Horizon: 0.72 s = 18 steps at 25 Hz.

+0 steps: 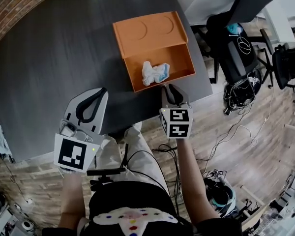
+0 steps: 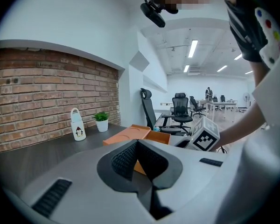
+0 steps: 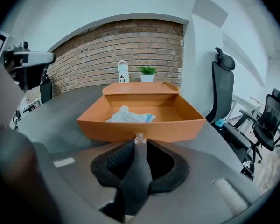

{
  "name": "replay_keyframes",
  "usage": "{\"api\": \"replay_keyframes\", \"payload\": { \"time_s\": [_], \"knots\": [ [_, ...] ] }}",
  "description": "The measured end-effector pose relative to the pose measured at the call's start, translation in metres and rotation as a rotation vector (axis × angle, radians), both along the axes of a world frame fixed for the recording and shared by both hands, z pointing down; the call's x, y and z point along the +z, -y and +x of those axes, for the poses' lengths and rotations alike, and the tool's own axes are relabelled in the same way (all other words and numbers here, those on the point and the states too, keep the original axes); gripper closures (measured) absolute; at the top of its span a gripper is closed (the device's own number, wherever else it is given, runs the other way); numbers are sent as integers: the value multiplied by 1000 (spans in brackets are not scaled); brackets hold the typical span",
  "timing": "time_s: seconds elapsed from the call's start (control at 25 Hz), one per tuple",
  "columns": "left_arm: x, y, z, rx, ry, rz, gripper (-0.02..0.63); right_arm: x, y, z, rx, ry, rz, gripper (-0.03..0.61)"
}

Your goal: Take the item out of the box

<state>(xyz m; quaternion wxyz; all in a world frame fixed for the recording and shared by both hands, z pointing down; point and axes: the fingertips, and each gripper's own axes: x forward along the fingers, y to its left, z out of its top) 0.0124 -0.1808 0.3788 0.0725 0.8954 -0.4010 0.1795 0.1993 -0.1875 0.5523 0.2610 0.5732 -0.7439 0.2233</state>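
Note:
An orange box (image 1: 162, 80) lies open on the dark table (image 1: 49, 58), its lid (image 1: 147, 31) folded back on the far side. A crumpled white and blue item (image 1: 155, 72) rests inside, left of centre. My right gripper (image 1: 171, 88) hovers just before the box's front wall (image 3: 140, 126), slightly open with nothing between its jaws; the item (image 3: 129, 115) shows over that wall. My left gripper (image 1: 99, 92) is over the table, left of the box and nearer to me, shut and empty. From the left gripper (image 2: 137, 143) I see the box (image 2: 130, 134) and the right gripper's marker cube (image 2: 205, 137).
A white bottle (image 2: 77, 125) and a small potted plant (image 2: 101, 121) stand at the table's far edge by the brick wall. Black office chairs (image 1: 241, 28) and cables (image 1: 243, 95) crowd the wooden floor right of the table. The table's near edge runs close under both grippers.

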Motion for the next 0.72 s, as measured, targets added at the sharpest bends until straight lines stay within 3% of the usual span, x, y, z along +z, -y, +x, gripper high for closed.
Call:
{"api": "replay_keyframes", "payload": {
  "time_s": [0.2, 0.24, 0.32, 0.36, 0.56, 0.64, 0.72],
  "knots": [
    [-9, -2, 5, 4, 5, 16, 611, -2, -9, 4, 6, 7, 3, 449],
    [-10, -2, 6, 6, 9, 20, 611, -5, -11, 8, 17, -3, 13, 455],
    [-12, -4, 8, 13, 17, 27, 611, -14, -15, 18, 49, -24, 48, 554],
    [-13, -5, 10, 16, 21, 29, 611, -21, -17, 23, 62, -26, 69, 569],
    [-25, -10, 20, 42, 15, 27, 611, -66, -29, 42, 110, -17, 153, 569],
    [-26, -13, 27, 75, 23, 12, 533, -86, -34, 47, 127, -10, 186, 569],
    [-26, -14, 35, 105, 44, 7, 514, -104, -39, 52, 146, 4, 219, 570]
  ]
}}
